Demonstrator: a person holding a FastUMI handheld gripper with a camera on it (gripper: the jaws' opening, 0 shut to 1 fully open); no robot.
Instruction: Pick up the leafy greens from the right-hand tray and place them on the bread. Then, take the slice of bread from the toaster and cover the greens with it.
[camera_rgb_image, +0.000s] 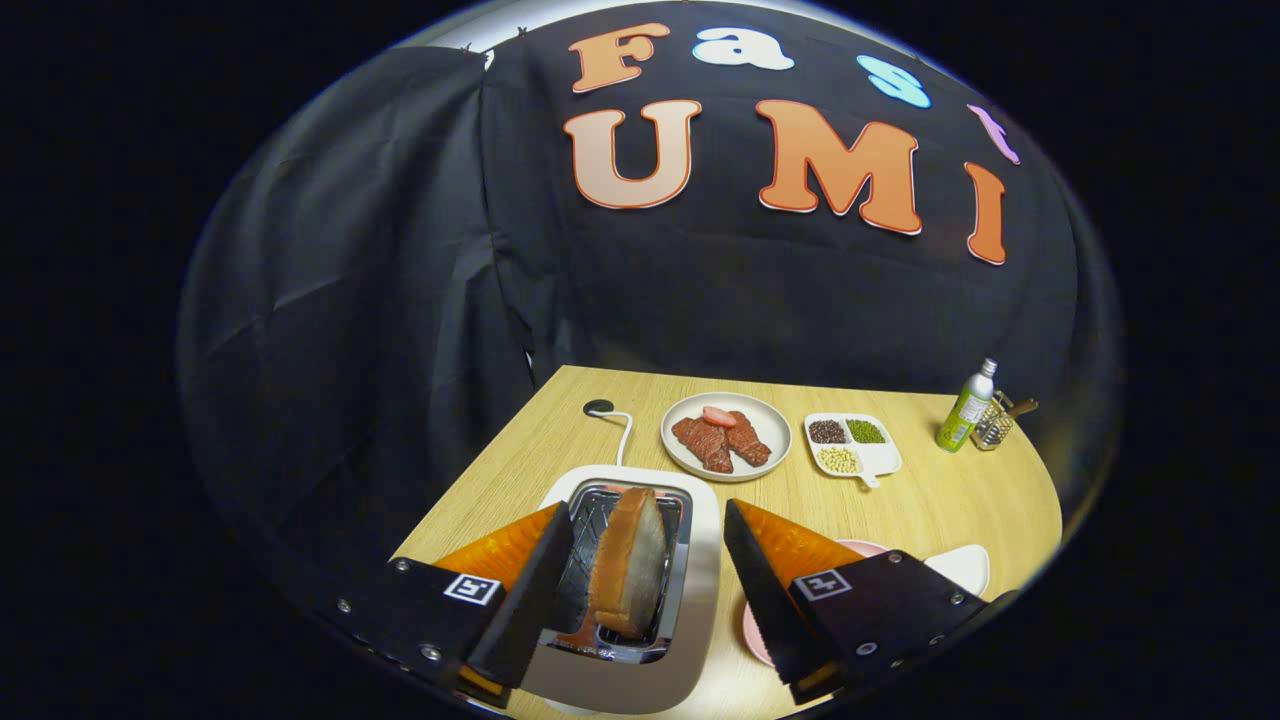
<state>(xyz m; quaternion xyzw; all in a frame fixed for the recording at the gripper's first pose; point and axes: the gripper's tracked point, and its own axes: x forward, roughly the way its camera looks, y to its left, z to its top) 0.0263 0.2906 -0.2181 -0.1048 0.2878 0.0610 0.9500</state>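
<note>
Tongs (648, 575) spread apart, one finger either side of the bread slice (628, 562), not touching it. Slice stands upright in the toaster (625, 600) slot on the worktop (930, 510). Plate of meat (726, 436) lies beyond.

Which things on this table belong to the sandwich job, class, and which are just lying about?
Job things: slice of bread standing in the toaster; gripper, open, one finger on each side of the slice, not touching it.

Lying about: plate of meat; divided dish of beans; green bottle; wire holder beside it; pink plate under the right finger.
</note>
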